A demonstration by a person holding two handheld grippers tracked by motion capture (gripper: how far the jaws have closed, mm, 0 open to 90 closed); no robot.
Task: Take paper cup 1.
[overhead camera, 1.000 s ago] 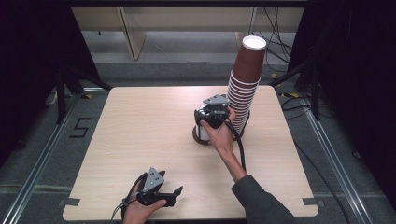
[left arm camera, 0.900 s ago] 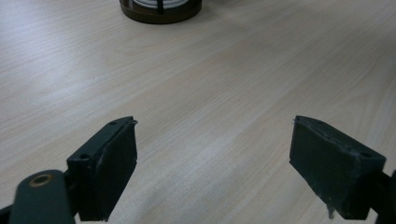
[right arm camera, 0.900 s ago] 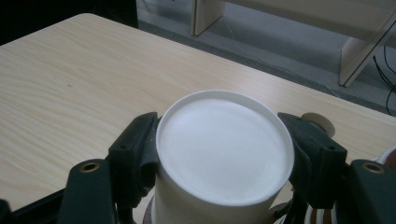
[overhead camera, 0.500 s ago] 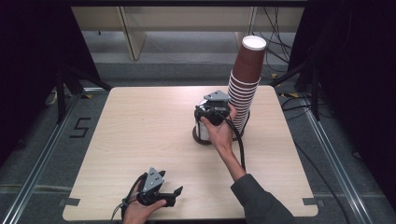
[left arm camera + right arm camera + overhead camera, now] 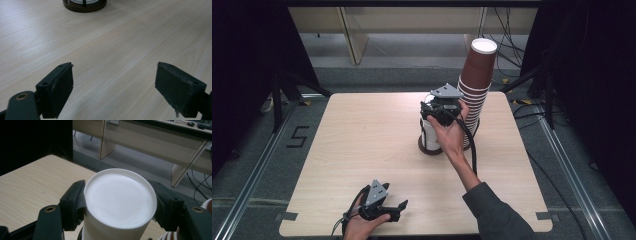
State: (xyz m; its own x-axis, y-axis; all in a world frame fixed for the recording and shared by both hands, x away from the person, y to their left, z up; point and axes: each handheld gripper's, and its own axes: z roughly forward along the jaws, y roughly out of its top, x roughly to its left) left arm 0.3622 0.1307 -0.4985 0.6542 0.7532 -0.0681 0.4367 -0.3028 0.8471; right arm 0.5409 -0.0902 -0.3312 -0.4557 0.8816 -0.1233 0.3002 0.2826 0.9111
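Gripping an upside-down white paper cup (image 5: 120, 205), the right gripper (image 5: 443, 111) is squeezing it from both sides, its jaws having just been closing with the cup between them, pads pressed against the wall right under the flat white base. That cup is sitting over a brown rim (image 5: 428, 148) on the table (image 5: 362, 135), right of centre toward the far edge, just beside the tall stack of brown cups (image 5: 476, 85) on its right. Looking risky here: thin paper is likely buckling if the squeeze is too hard, and a cup nested in another is liable to be dragging its neighbour up with it. The hand is working so near the leaning stack that a sideways nudge could be toppling the whole tower off the far right corner. The cup itself is looking clean, smooth, matte white, round and undented so far, tapering toward the base. Down at the near left edge, the left gripper (image 5: 113, 82) is lying low over bare wood, jaws standing apart and holding nothing.
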